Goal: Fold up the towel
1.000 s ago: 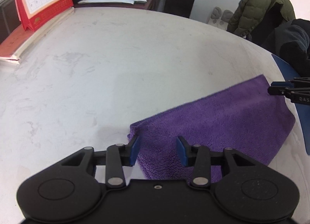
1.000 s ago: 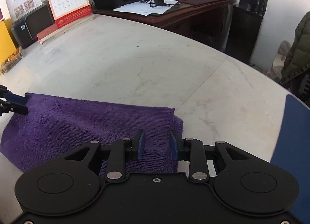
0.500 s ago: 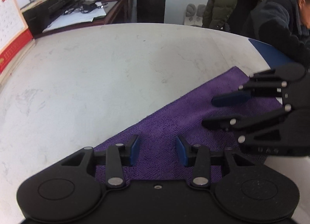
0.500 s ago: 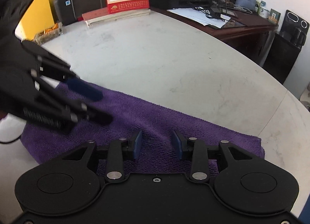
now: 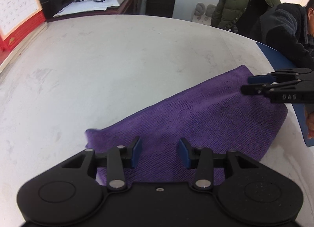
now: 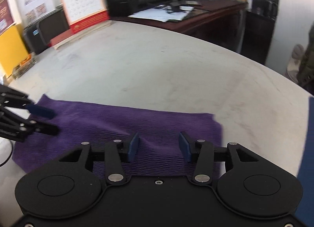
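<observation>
Left gripper [image 5: 160, 152] over purple towel [image 5: 196, 113], jaws apart, nothing pinched; towel lies folded flat on white table [image 5: 117, 60]; right gripper [image 5: 253, 84] reaches in at the towel's far corner. Right wrist view: right gripper [image 6: 159, 147] jaws opening, towel [image 6: 117, 121] beneath, unpinched; left gripper [image 6: 47, 121] at left end.

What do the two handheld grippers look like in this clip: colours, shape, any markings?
Both are matte black plastic. The left gripper and right gripper each have two round discs on the body, linkage arms with silver pivot pins, and dark blue pads on the fingertips. Seen sideways, the right gripper's body bears pale lettering.
</observation>
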### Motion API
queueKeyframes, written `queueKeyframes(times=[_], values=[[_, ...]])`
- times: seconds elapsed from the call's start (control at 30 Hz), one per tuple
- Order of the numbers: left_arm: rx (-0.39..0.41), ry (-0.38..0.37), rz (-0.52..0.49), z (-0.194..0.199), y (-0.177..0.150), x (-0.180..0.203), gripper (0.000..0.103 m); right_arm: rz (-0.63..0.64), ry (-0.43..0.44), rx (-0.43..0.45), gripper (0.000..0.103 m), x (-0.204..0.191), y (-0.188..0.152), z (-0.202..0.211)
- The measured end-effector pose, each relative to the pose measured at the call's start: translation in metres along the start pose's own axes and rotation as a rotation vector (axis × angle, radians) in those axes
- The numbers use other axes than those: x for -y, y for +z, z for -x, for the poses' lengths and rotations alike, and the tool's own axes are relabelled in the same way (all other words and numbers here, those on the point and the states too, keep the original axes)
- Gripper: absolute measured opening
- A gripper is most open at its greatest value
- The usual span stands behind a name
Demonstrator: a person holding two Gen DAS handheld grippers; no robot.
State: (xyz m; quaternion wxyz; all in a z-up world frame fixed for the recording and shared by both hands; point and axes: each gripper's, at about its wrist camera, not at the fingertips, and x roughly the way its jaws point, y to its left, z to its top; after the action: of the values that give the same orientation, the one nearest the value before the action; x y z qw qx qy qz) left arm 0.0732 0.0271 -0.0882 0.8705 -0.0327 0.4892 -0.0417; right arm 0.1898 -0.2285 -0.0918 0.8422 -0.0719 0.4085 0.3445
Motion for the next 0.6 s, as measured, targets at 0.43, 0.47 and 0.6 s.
queueKeyframes(times=[0.43, 0.47, 0.6], values=[[-0.091, -0.003, 0.139, 0.024, -0.019, 0.002, 0.039, 0.037, 0.012, -0.031, 0.043, -0.036, -0.018, 0.023], [-0.098, 0.0, 0.143, 0.024, -0.024, 0.001, 0.039, 0.034, 0.012, -0.049, 0.043, -0.037, -0.023, 0.021], [-0.099, 0.013, 0.138, 0.029, -0.033, 0.003, 0.039, 0.039, 0.001, -0.064, 0.044, -0.04, -0.036, 0.027]])
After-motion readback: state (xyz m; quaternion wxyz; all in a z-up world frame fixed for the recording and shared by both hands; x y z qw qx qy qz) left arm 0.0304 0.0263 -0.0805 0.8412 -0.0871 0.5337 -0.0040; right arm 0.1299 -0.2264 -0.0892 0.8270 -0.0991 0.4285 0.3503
